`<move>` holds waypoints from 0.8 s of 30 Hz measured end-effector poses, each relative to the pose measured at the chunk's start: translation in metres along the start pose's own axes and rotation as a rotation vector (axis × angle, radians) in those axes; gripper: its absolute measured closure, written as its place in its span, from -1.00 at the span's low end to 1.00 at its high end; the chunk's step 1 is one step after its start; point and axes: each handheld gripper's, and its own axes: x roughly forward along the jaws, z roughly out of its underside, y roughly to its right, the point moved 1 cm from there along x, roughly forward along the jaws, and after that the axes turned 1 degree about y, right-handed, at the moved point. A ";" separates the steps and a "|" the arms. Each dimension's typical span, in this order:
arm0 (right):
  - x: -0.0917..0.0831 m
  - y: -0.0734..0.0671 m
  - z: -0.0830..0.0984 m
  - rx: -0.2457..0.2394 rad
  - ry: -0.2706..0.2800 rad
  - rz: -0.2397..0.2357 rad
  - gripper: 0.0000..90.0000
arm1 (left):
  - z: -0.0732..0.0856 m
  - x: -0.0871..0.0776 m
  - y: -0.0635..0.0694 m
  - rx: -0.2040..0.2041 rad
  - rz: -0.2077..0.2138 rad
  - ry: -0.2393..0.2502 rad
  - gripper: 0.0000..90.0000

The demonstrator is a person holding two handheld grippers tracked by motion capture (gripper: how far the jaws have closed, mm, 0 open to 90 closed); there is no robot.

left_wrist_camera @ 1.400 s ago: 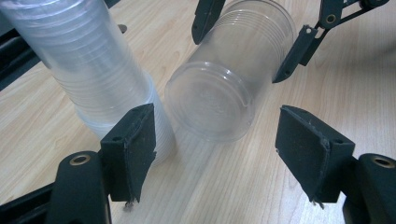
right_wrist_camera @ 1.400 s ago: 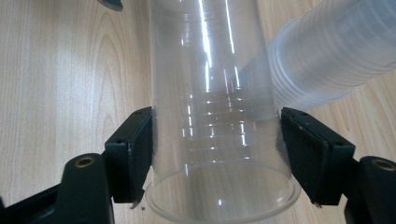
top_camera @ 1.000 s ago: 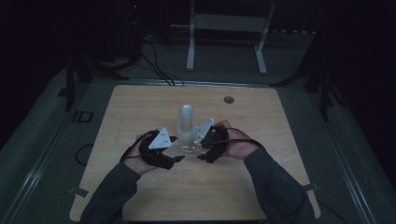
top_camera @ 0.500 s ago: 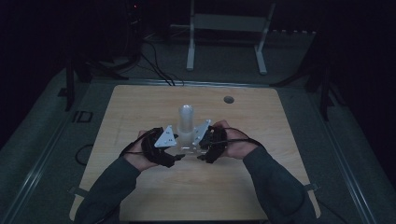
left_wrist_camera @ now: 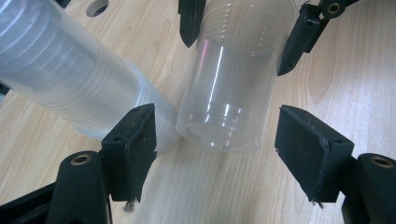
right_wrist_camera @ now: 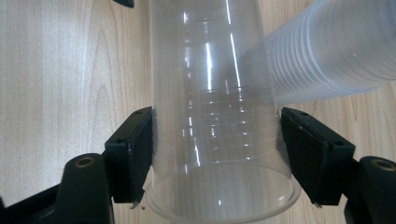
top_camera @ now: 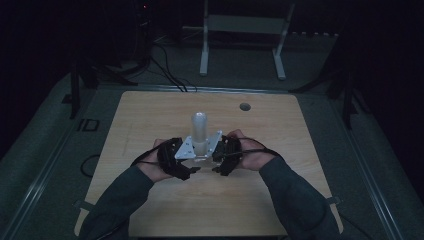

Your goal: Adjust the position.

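wood table (top_camera: 150,120) in dark room; r fingers (right_wrist_camera: 217,154) pinching clear cup (right_wrist_camera: 215,116), l fingers (left_wrist_camera: 215,149) spread.

No readable words, labels, brand names or numbers appear anywhere: not on the wooden surface (top_camera: 150,125), the clear plastic cups (left_wrist_camera: 224,93), or anything else.

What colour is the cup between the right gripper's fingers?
Clear, see-through plastic cup; best in the right gripper view.
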 end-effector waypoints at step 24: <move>0.003 -0.005 -0.007 -0.046 -0.006 0.017 -0.35 | -0.005 0.015 0.005 0.071 0.005 -0.105 -0.34</move>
